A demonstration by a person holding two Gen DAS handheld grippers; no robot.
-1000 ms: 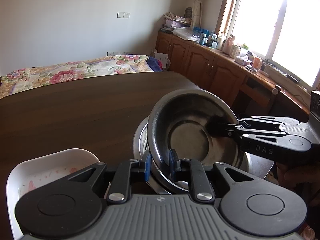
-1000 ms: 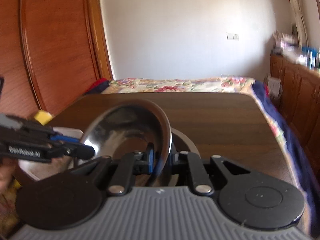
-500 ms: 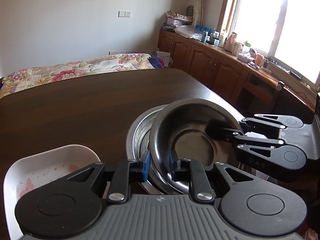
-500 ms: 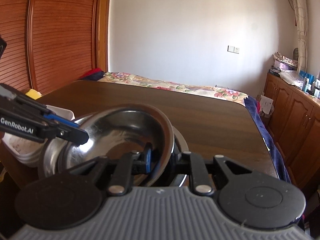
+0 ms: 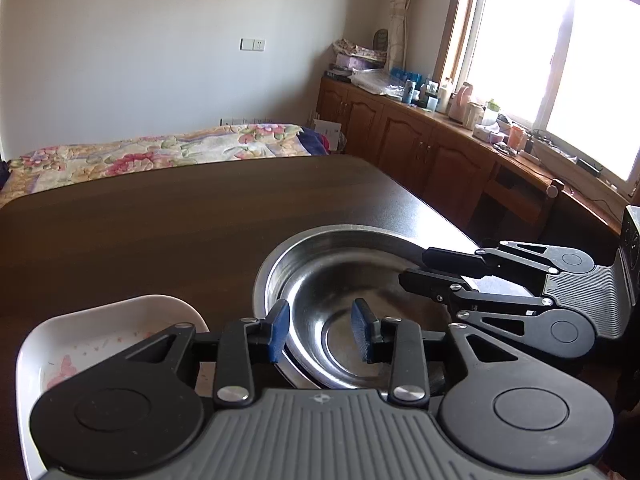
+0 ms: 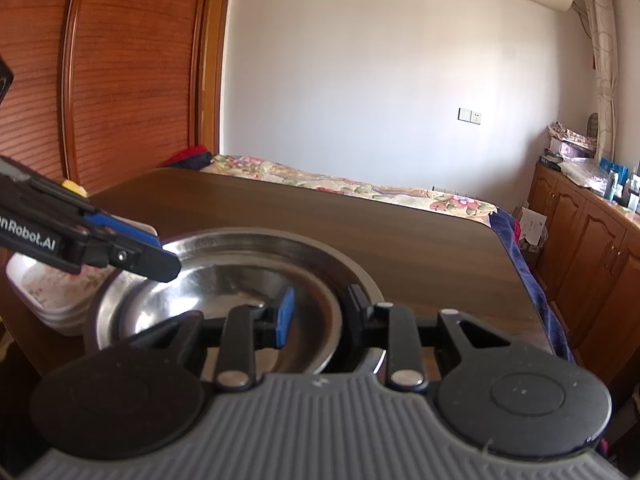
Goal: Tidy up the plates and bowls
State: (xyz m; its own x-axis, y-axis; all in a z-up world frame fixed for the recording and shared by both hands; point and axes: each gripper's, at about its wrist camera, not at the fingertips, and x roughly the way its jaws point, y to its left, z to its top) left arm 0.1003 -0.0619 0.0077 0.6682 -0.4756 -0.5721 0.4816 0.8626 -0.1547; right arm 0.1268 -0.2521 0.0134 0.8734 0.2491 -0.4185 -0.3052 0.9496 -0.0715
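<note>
While hidden leftward, wardrobe appears rightward.

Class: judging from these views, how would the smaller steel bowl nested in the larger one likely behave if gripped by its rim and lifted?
The smaller shiny steel bowl looks thin and rigid, so probably light and stiff. Its polished rim may slip between the jaws. Sitting loosely inside the larger steel bowl, it should lift free, perhaps scraping.

2 wrist fisheyes, each low over the dark surface, own tongs filling the frame bottom. Left view faces the window, right-hand tongs at right edge. Right view faces the wardrobe, left-hand tongs at left. Shared: nested steel bowls, bed, back wall.
</note>
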